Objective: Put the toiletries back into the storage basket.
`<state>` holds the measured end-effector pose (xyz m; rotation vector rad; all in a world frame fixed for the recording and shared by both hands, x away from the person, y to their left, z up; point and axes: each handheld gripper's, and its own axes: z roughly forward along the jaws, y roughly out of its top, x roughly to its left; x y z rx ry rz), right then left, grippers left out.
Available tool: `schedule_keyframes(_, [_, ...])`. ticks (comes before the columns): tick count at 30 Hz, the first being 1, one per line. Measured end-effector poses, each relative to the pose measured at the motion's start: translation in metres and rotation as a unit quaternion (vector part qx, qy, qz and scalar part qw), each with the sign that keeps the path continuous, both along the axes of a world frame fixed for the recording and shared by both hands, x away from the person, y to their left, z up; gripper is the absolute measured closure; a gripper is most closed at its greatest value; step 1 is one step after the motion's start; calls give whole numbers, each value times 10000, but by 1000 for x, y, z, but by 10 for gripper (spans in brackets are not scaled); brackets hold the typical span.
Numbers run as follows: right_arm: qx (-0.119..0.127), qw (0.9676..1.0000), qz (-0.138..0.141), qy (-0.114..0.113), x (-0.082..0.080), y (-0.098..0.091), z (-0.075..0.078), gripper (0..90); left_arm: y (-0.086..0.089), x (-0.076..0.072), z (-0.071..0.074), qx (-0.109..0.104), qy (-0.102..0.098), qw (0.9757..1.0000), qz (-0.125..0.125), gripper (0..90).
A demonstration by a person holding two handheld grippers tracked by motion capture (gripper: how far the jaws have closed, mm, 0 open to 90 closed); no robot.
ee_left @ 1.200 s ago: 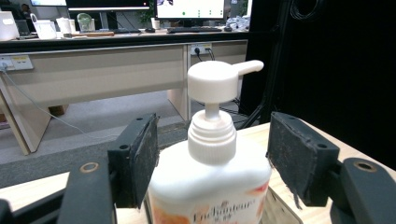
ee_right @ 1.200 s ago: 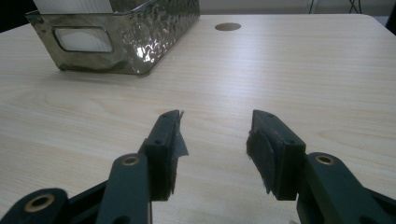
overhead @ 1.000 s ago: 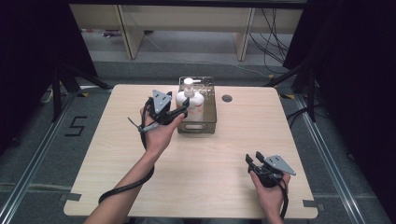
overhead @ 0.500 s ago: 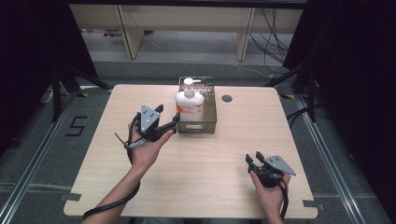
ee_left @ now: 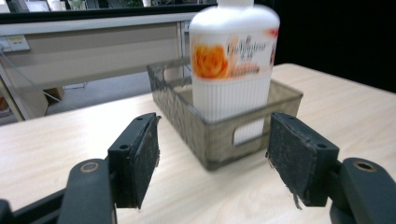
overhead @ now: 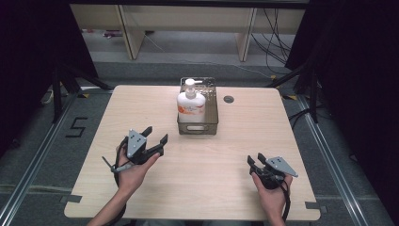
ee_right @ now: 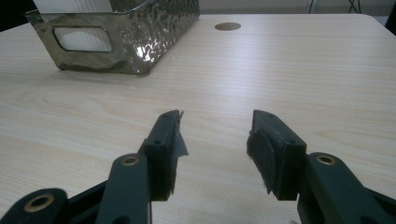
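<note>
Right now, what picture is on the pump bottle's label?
An orange flower on the pump bottle, clearest in the left gripper view.

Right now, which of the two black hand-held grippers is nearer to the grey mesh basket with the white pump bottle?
The left gripper: it points toward the grey mesh basket, while the right gripper rests near the table's front right.

The floor (overhead: 47, 141) left of the table carries a black 5 (overhead: 76, 127) marked on it. The white pump bottle (ee_left: 232, 56) has an orange flower and cursive brand lettering on its label (ee_left: 233, 58), too blurred to read.
</note>
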<state>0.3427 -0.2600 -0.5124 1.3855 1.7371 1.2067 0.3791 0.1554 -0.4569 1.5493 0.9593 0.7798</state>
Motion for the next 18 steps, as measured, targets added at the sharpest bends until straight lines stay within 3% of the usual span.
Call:
schedule_keyframes(1, [183, 9998, -10, -39, 0, 2, -1, 535, 5, -3, -9, 50, 58, 10000, 23, 335])
schedule_keyframes(2, [109, 9999, 14, -88, 1, 1, -1, 534, 5, -3, -9, 50, 58, 10000, 23, 335])
schedule_keyframes(6, [68, 9999, 33, -113, 1, 1, -2, 534, 16, -9, -31, 73, 159, 9998, 69, 338])
schedule_keyframes(9, [226, 9997, -54, 42, -1, 4, -1, 535, 19, -10, -41, 39, 173, 9998, 62, 339])
schedule_keyframes(11, [218, 9998, -35, 12, 0, 4, -1, 535, 21, -14, -52, 22, 221, 9997, 71, 340])
schedule_keyframes(14, [226, 9997, -51, 31, -1, 4, -1, 534, 23, -15, -56, -56, 254, 9997, 43, 341])
schedule_keyframes(15, [99, 9999, 30, -66, 1, 1, -1, 534, 24, -16, -59, -25, 186, 9998, 65, 342])
schedule_keyframes(18, [61, 10000, 62, -16, 0, 0, -1, 533, 25, -16, -60, -67, 153, 9998, 57, 345])
